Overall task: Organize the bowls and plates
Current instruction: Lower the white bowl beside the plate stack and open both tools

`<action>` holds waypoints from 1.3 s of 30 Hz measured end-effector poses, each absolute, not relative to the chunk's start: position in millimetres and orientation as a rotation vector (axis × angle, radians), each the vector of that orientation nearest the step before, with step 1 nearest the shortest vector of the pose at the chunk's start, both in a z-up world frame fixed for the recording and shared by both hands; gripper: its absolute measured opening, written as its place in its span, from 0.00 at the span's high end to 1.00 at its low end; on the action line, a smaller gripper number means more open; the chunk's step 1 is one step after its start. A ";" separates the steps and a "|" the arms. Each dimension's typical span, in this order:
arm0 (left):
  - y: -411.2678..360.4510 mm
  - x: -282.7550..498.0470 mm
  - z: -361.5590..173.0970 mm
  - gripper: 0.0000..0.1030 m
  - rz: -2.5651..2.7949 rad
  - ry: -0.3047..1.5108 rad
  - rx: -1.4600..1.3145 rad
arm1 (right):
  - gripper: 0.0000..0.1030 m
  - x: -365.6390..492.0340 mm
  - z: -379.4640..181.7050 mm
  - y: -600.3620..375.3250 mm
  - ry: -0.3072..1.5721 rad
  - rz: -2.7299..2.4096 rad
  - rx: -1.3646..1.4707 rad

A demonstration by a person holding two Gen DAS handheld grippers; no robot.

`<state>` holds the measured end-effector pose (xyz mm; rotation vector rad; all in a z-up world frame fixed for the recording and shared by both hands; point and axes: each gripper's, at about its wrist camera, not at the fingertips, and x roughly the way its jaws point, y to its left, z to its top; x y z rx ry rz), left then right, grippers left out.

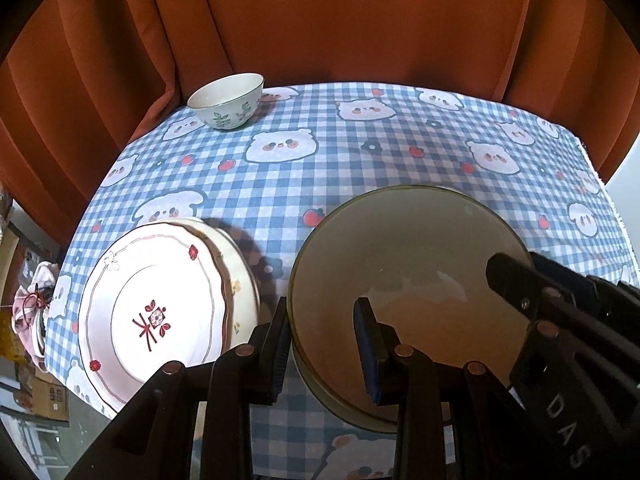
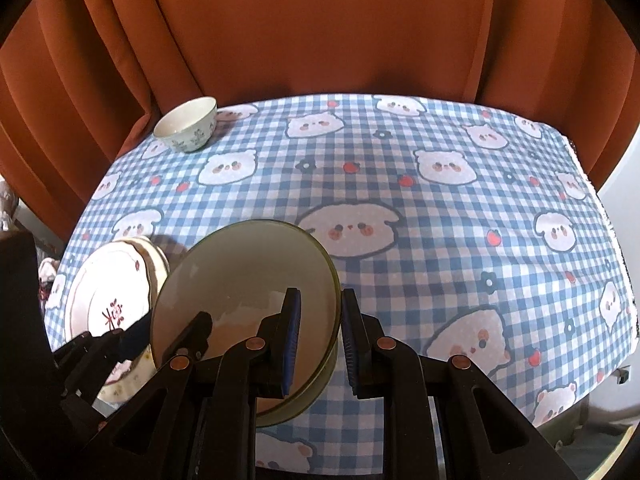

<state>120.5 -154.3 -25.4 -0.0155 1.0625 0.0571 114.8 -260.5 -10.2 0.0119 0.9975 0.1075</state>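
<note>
Large olive-rimmed cream ceramic bowl (image 1: 404, 280) held above the checked blue tabletop (image 1: 360, 160), tilted. Left hand-held gripper (image 1: 320, 344) clamped on its rim at nine o'clock, right hand-held gripper (image 2: 320, 340) clamped on the rim at three. Stack of white scalloped plates with red motifs (image 1: 160, 312) just beside, off toward nine o'clock, nearer the left hand. Small leaf-patterned white bowl (image 1: 226, 100) well apart at eleven o'clock.

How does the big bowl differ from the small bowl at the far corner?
The big bowl is wide, shallow and plain with an olive rim; the small bowl is narrow, deep and printed with green leaves. The big bowl is clamped at opposite rims by the left gripper and the right gripper; the small bowl stands alone, untouched, on the tablecloth. Both are upright and look empty.
</note>
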 end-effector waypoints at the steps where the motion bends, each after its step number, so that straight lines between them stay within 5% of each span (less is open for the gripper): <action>1: -154.3 120.0 -26.8 0.72 0.060 1.067 -0.014 | 0.77 114.2 -13.3 -260.3 1.006 0.111 0.010; 21: -158.6 109.2 -39.7 0.71 0.096 1.062 0.013 | 0.77 109.6 -40.7 -267.0 1.072 0.142 0.056; 26: -158.2 109.6 -39.3 0.56 0.071 1.068 -0.019 | 0.77 109.7 -40.5 -268.1 1.073 0.141 0.055; 29: -156.1 109.1 -37.5 0.38 0.030 1.083 -0.059 | 0.76 110.4 -40.2 -266.5 1.077 0.137 0.043; 31: -155.4 107.9 -33.5 0.32 0.014 1.069 -0.056 | 0.65 111.0 -39.1 -264.7 1.076 0.138 0.041; 33: -153.3 107.6 -28.8 0.25 -0.001 1.056 -0.059 | 0.36 109.1 -35.9 -264.2 1.059 0.125 0.042; 39: -135.7 108.4 -11.0 0.18 -0.035 1.031 -0.085 | 0.34 107.4 -20.0 -251.2 1.008 0.105 0.034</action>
